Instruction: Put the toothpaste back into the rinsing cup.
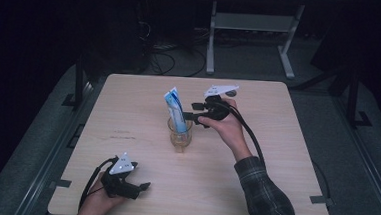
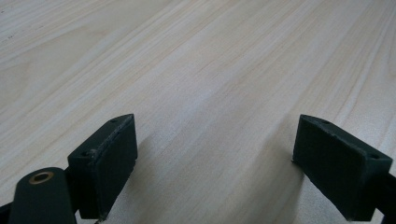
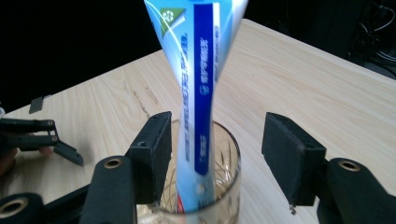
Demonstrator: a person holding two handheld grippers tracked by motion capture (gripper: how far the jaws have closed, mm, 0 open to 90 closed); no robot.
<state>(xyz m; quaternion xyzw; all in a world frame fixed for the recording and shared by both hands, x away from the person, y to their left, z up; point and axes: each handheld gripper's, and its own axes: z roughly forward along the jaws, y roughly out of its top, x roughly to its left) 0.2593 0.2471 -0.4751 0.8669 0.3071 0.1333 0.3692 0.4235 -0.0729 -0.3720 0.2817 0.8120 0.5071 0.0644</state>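
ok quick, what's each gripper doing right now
Left gripper: open, holding nothing, low over the table.
Right gripper: open, jaws on either side of the toothpaste tube standing in the glass, not gripping it.

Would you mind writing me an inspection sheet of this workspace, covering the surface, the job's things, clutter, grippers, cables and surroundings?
Surface: light wooden table, bare apart from the items below.
Job's things: clear glass tumbler near the table's middle; a blue-and-white toothpaste tube stands in it, flat end up, leaning slightly.
Clutter: nothing seen.
Grippers: right gripper open, its jaws on either side of the tube above the glass rim, neither visibly touching it; left gripper open, low over bare wood at the near left corner.
Cables: a black cable trails from the right gripper along the forearm; another loops beside the left gripper.
Surroundings: dark room, grey floor, white desk frame behind.
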